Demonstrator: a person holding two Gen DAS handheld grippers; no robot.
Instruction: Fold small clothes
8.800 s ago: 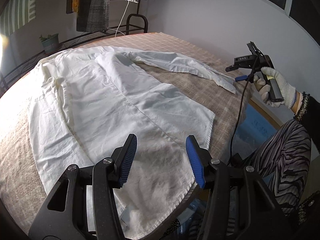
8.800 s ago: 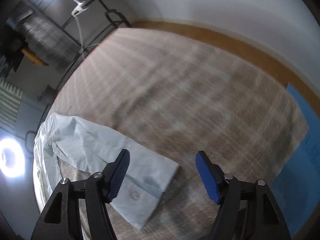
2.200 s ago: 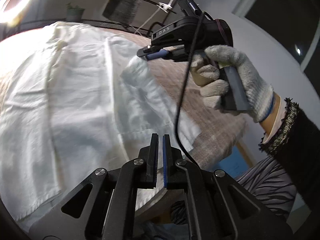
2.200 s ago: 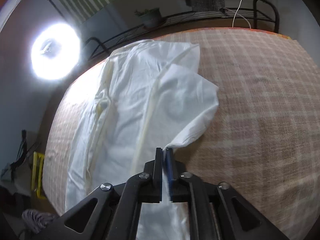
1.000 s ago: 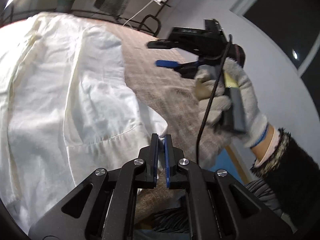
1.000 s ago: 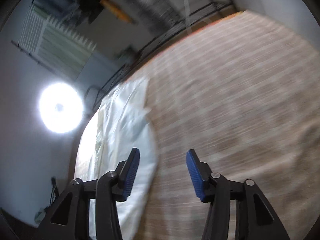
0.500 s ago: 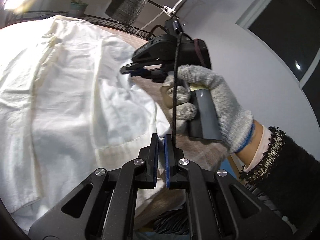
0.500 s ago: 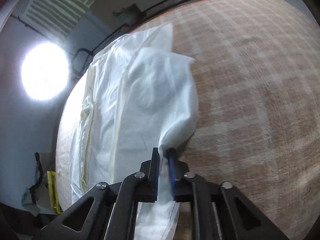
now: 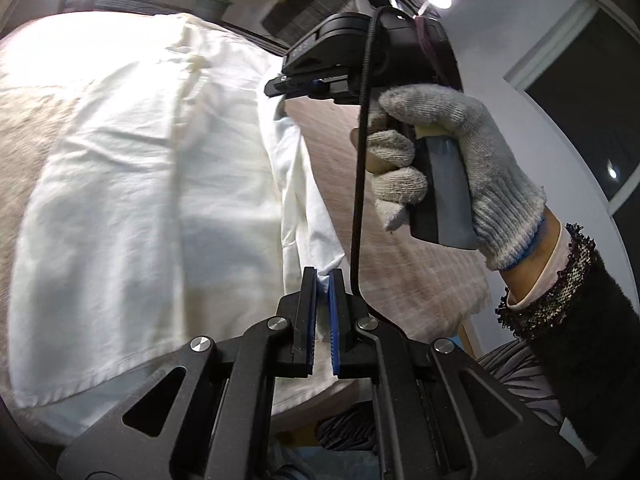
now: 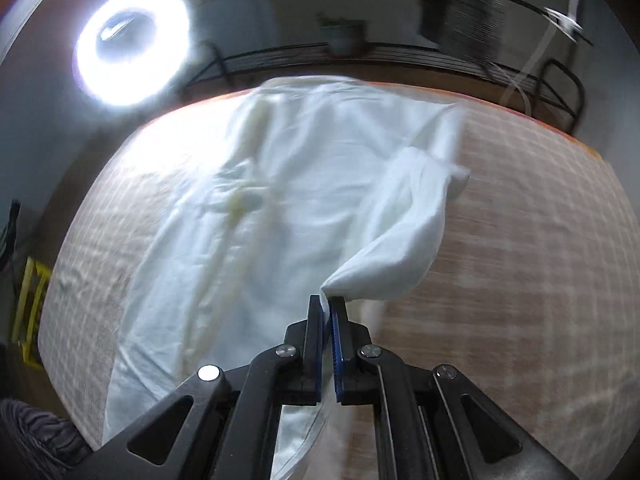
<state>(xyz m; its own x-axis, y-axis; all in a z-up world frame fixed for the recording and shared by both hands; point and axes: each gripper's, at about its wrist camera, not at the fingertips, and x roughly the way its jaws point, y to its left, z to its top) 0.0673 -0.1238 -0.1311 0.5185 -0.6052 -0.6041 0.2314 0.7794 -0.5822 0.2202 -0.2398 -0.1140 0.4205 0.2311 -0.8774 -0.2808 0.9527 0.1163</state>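
Observation:
A white button shirt (image 9: 152, 184) lies spread on a checked beige table (image 9: 420, 248). My left gripper (image 9: 323, 280) is shut on the shirt's lower right edge near the table's front. In the left wrist view a gloved hand (image 9: 452, 160) holds my right gripper (image 9: 280, 90) above the shirt's right side, with cloth hanging from it. In the right wrist view the right gripper (image 10: 329, 308) is shut on a lifted fold of the shirt (image 10: 280, 216), and the raised cloth runs up toward the sleeve (image 10: 432, 172). The shirt's right side stands lifted between both grips.
A ring light (image 10: 132, 44) shines beyond the table's far left corner. A metal rack (image 10: 540, 76) with hanging clothes and a potted plant (image 10: 344, 36) stands behind the table. A yellow object (image 10: 28, 304) sits on the floor at the left. The person's striped trousers (image 9: 516, 372) are at the front edge.
The right gripper was open over the bare table a second ago; it has since shut on the shirt's right edge and carried it leftward over the shirt. The left gripper moved the same way with its edge.

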